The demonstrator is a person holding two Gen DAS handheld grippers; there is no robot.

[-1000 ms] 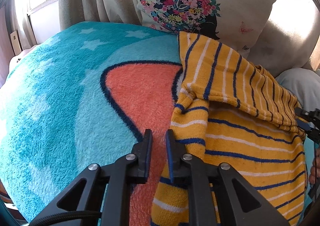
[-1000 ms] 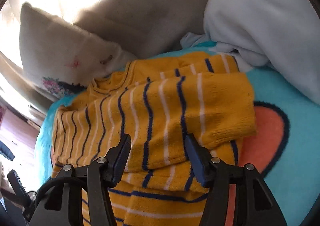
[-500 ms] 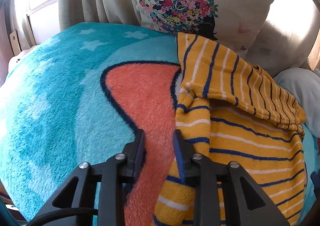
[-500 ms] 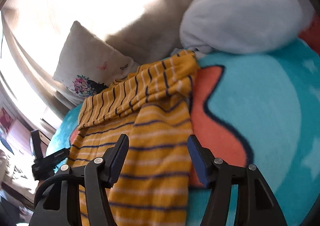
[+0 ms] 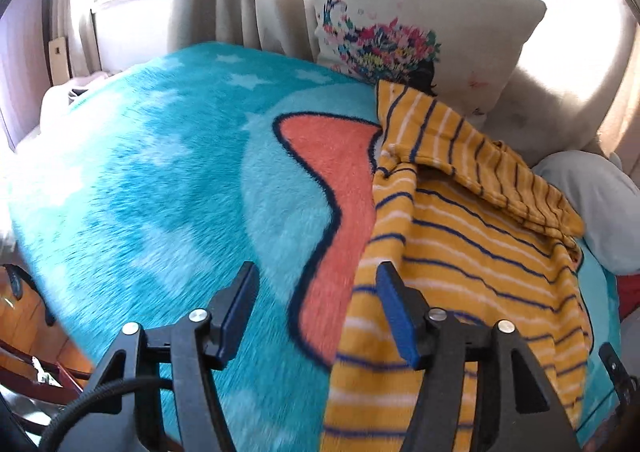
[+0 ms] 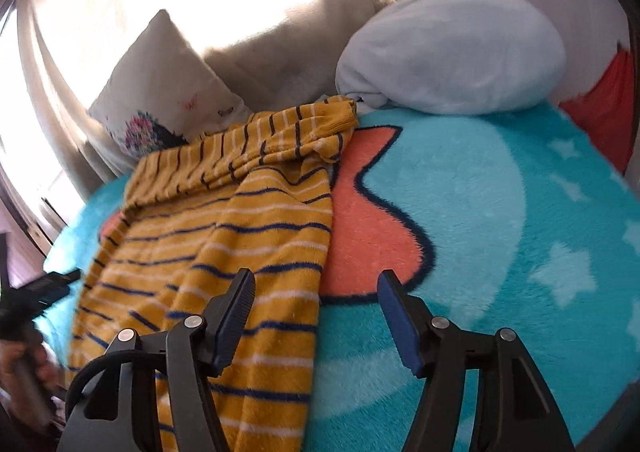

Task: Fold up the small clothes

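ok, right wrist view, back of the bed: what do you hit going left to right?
Curtain → floral-print pillow → folded sleeve of the yellow striped sweater → rolled pale blue blanket → red cloth at the right edge.

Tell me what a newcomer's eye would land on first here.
The yellow striped sweater, sleeves folded across its top, lies on a turquoise blanket over a coral shape. A floral pillow stands behind it, a pale blue bundle beside it. Both left gripper and right gripper hover open.
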